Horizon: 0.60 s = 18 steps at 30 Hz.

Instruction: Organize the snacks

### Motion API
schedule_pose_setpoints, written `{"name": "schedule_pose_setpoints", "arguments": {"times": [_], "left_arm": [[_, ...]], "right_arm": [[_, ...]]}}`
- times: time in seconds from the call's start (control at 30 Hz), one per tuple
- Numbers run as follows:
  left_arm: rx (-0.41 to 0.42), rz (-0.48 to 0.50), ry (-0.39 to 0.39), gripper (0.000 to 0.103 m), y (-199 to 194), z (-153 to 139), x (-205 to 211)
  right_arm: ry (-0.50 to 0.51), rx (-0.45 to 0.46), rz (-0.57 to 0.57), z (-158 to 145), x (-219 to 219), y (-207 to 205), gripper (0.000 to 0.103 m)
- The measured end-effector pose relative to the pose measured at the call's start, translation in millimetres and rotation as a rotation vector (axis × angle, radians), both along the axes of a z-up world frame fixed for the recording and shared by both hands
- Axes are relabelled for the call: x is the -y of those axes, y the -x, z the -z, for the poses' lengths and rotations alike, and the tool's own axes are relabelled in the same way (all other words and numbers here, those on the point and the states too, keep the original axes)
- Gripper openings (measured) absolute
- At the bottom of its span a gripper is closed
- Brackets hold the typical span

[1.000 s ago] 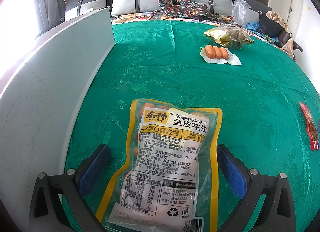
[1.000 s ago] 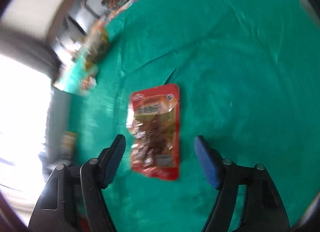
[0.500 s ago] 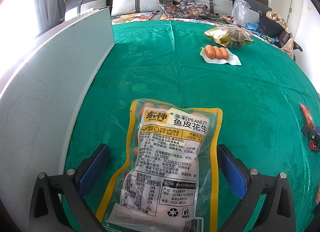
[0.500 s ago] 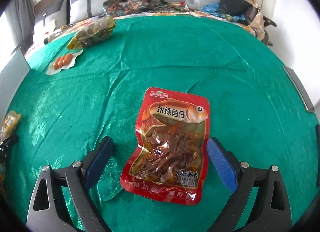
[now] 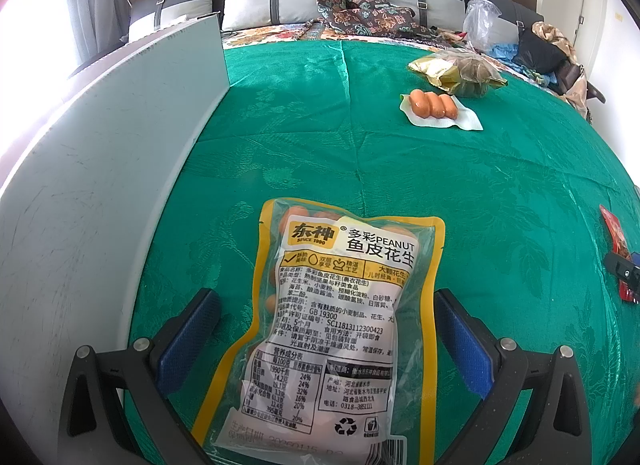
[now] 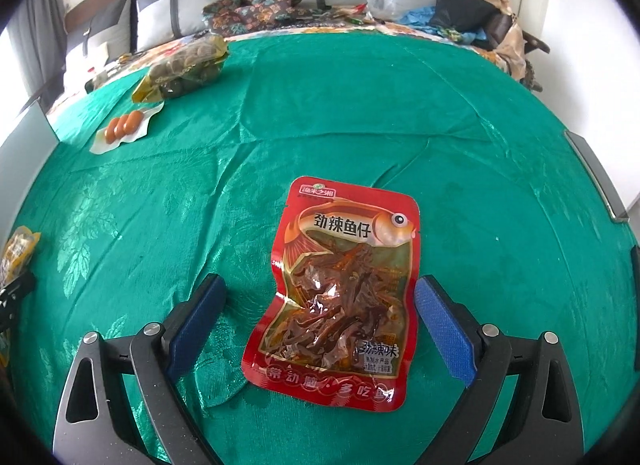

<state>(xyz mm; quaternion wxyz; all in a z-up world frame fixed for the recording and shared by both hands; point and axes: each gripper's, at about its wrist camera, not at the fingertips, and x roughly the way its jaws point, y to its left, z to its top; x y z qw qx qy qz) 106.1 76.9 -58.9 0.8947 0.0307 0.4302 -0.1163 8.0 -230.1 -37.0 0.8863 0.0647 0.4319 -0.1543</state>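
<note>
A yellow-edged peanut snack bag [image 5: 336, 329] lies flat on the green cloth [image 5: 440, 169]. My left gripper [image 5: 326, 325] is open, one blue pad on each side of the bag, not touching it. A red spicy fish snack bag [image 6: 344, 285] lies on the cloth in the right wrist view. My right gripper [image 6: 320, 309] is open with its pads on either side of the red bag. The red bag's edge [image 5: 616, 241] and the right gripper's tip show at the right of the left wrist view.
A grey-white upright panel [image 5: 100, 185] borders the cloth on the left. A pack of small sausages [image 5: 436, 107] [image 6: 122, 127] and a bag of dark round snacks [image 5: 464, 71] [image 6: 184, 67] lie farther back. Pillows and clutter sit beyond. A grey rail [image 6: 600, 181] edges the right side.
My right gripper swung round and settled over the red fish bag, now straddling it a little closer. My left gripper and the peanut bag have not moved.
</note>
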Motion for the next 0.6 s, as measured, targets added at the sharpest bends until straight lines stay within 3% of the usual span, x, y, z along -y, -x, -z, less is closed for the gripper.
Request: {"name": "schedule_pose_setpoints", "arguments": {"times": [0.1,0.17,0.2,0.23,0.27,0.37,0.6], "left_arm": [[-0.066,0.05,-0.022,0.103,-7,-2,0],[-0.12,0.05,-0.042,0.096,-10,-4,-1],[-0.104,0.036,-0.031,0.066,-8,-10,-4],[-0.095,0.031,-0.042,0.057,-5,-14,-4],[-0.097,0.029,-0.053,0.055,-3,-16,-4],[-0.129,0.039,0.049,0.054,12,-17,-15],[-0.126,0.022,0.284,0.054,62,-40,-42]], "right_arm": [[-0.054,-0.155,-0.047,-5,8,-17,0.097],[-0.067,-0.24,-0.072,-8,12,-28,0.093],[-0.07,-0.258,-0.079,-8,13,-30,0.084],[-0.069,-0.26,-0.078,-11,16,-30,0.071],[-0.076,-0.253,-0.08,-16,19,-29,0.058],[-0.153,-0.248,-0.092,-25,25,-22,0.043],[-0.584,-0.086,0.0,-44,57,12,0.04]]}}
